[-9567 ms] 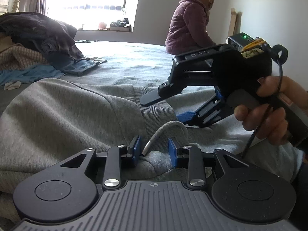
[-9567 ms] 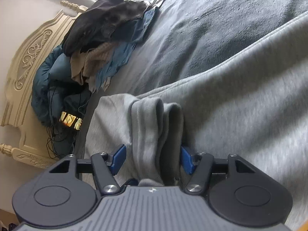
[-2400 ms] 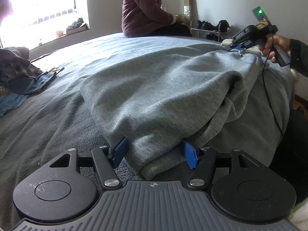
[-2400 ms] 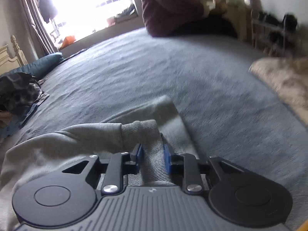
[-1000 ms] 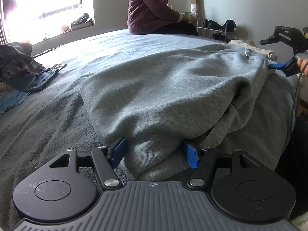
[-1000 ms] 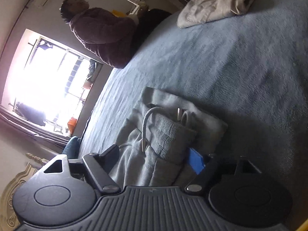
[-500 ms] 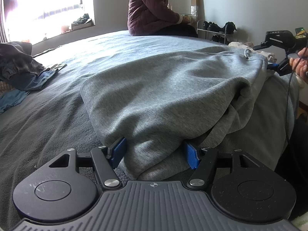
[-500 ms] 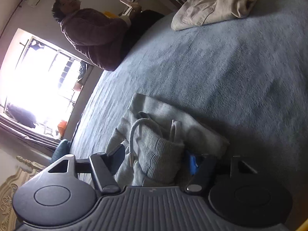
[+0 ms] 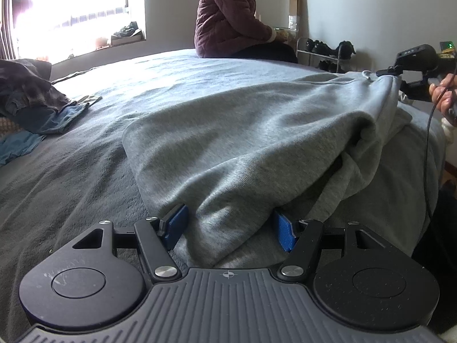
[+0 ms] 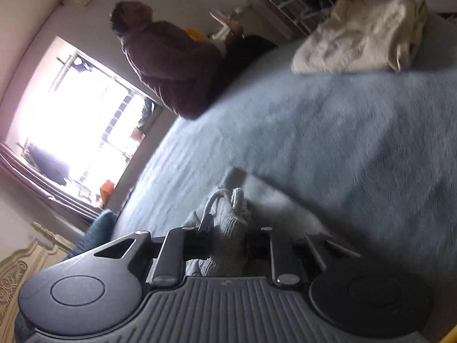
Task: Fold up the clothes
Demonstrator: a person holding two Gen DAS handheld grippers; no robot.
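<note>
Left wrist view: we see our left gripper [image 9: 230, 227] with blue pads [image 9: 175, 224] spread wide, a thick fold of the grey sweatpants [image 9: 257, 143] bunched between them; contact of pads with cloth is unclear. Left of the fingers lies bare grey bedspread [image 9: 71, 171]; ahead, the garment runs to our right gripper [image 9: 398, 78]. Right wrist view, blurred: our right gripper's jaws have just been closing and now pinch the ribbed waistband [image 10: 228, 228] and its drawstring [image 10: 212, 198].

Our home bedroom: wide blanketed bed [image 9: 200, 85], carved headboard [image 10: 17, 268], heaped clothes [image 9: 31, 94], shoe rack [image 9: 322, 54], bright window [image 9: 77, 8].
</note>
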